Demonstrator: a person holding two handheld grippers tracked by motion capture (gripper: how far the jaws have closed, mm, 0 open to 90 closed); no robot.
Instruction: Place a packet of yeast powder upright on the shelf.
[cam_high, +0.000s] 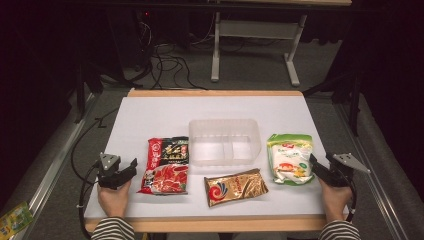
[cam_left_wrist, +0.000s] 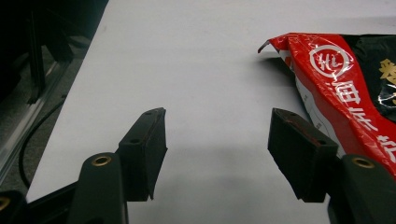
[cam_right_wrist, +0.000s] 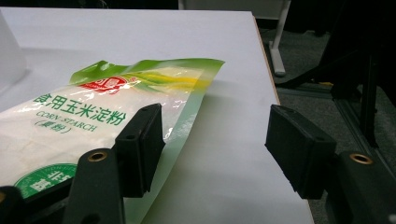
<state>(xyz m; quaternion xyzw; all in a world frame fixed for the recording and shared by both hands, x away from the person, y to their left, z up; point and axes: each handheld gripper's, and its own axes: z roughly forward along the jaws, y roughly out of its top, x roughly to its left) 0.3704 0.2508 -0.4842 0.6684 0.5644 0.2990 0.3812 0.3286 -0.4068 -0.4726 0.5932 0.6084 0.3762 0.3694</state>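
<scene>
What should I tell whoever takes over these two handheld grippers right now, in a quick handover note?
Left gripper: open, holding nothing, beside the red and black packet.
Right gripper: open, holding nothing, at the right edge of the corn starch bag.
The gold sachet lies in front of the clear plastic container, mid-table.
Done: nothing packed; the container looks empty.
Left: probably all three packets go into the container, each still to be gripped.

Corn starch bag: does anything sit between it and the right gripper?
Nothing visible does. The right gripper is open right at the corn starch bag, one jaw over its edge, bare table beyond.
</scene>
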